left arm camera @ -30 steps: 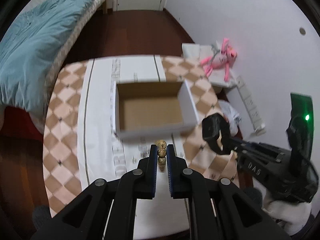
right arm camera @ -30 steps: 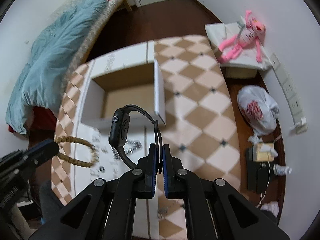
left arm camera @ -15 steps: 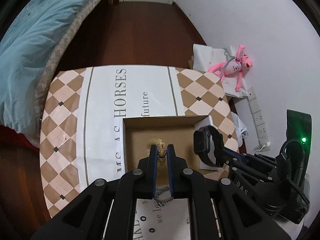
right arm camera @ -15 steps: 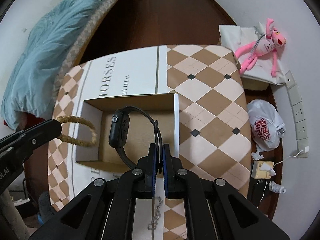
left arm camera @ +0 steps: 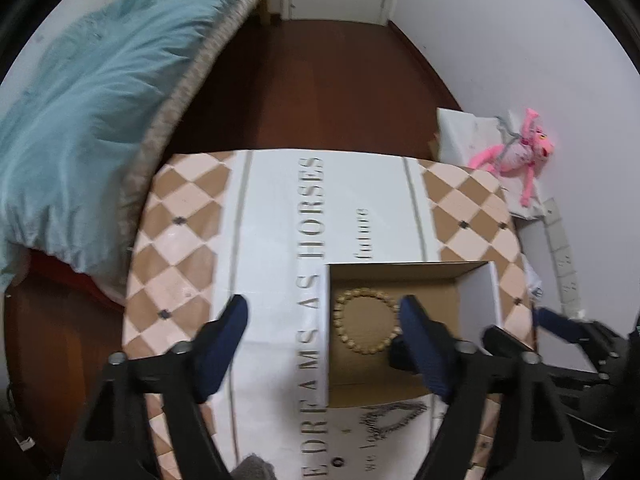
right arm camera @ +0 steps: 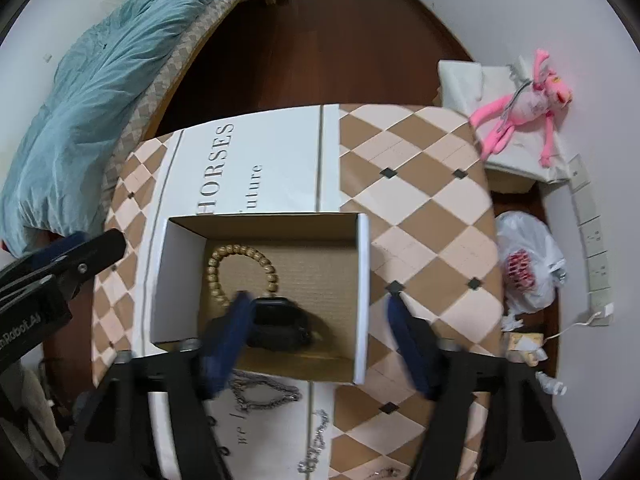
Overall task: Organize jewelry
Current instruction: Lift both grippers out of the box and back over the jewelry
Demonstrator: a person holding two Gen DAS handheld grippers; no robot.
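Note:
An open cardboard box (right arm camera: 362, 264) (left arm camera: 476, 292) with white outer walls stands on the table. A wooden bead bracelet (left arm camera: 366, 320) (right arm camera: 244, 268) lies flat inside it at the left. A black smartwatch (right arm camera: 280, 322) lies inside near the front wall. My left gripper (left arm camera: 324, 344) is open and empty above the box's left edge. My right gripper (right arm camera: 316, 332) is open and empty above the box's front right part. A silver chain (right arm camera: 264, 394) (left arm camera: 394, 420) lies on the table in front of the box. More small chains (right arm camera: 316, 436) lie nearer me.
The table has a checkered cloth (right arm camera: 420, 200) with a white printed strip (left arm camera: 280, 220). A bed with a blue blanket (left arm camera: 80, 100) stands at the left. A pink plush toy (right arm camera: 520, 100) and a plastic bag (right arm camera: 528, 264) lie on the floor at the right.
Both grippers opened. The bracelet left the left gripper and the watch left the right gripper; both now lie in the box. Both grippers drew back slightly.

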